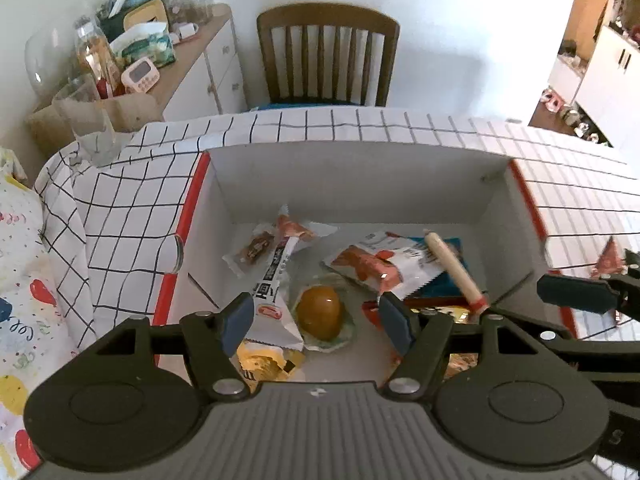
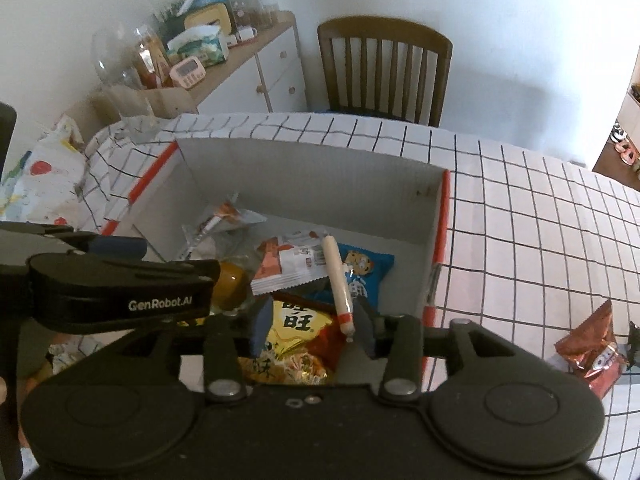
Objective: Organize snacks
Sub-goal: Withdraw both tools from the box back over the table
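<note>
Over the box, right gripper (image 2: 310, 326): your jaws stand apart with nothing clamped; the sausage stick's red-banded end lies just inside the right-hand pad.
Left gripper (image 1: 316, 322): spread wide and empty, poised above the brown jelly cup (image 1: 320, 312).
Sausage stick (image 2: 338, 286): lies loose on the packets inside the box (image 2: 312, 168); whether it touches your pad I cannot tell.
Long axis: runs from your fingertips away toward the far wall, tilted slightly left, so roughly along your fingers, not across them.
Remaining item: red foil packet (image 2: 590, 354) sits on the checked tablecloth (image 2: 540, 240), outside the box, to your right and near you.
Nearer hand: the right, by judgement; the left is well apart from that packet.
Next move, judged: swing right, clear the box wall.
</note>
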### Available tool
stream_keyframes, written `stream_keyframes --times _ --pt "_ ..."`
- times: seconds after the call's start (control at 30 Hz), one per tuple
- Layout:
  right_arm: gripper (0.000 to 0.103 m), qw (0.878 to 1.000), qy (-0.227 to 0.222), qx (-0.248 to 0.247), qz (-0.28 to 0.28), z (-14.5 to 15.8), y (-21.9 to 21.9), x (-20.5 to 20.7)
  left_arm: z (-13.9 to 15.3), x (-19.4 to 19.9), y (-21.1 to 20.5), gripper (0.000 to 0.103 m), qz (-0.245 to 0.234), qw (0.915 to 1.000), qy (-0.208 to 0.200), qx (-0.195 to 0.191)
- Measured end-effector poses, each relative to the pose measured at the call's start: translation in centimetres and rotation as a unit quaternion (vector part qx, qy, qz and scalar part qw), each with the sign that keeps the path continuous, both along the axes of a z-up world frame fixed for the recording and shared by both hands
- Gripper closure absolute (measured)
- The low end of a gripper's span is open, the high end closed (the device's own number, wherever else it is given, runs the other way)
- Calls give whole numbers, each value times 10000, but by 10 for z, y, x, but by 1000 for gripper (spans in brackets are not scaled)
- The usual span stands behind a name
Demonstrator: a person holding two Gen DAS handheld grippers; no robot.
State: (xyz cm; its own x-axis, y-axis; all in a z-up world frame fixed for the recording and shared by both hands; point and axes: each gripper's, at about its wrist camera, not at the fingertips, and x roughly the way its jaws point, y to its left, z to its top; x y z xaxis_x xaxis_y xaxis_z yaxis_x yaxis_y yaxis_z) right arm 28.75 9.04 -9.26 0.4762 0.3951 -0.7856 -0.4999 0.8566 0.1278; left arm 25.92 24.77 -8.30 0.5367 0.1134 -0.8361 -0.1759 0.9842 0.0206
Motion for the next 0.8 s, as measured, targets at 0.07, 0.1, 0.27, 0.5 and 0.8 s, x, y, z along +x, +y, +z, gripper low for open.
stream_keyframes --times 0.07,0.1,0.27,0.5,0.8 --pt "51 10000 -67 29 1 7 -5 -5 6 -5 -3 34 -48 10000 -67 -17" --pt "50 9999 -94 55 -2 10 -8 -7 9 -9 -5 34 -74 9999 -107 -14" --pt "39 9995 -252 182 82 25 -21 -19 23 -25 -15 34 -124 9996 -268 3" --pt "24 9985 -397 339 174 42 -43 -37 43 -45 -30 34 -257 9982 -545 36" --pt "8 9967 -562 556 203 64 -83 -58 63 -66 -59 23 -385 9956 -823 -220"
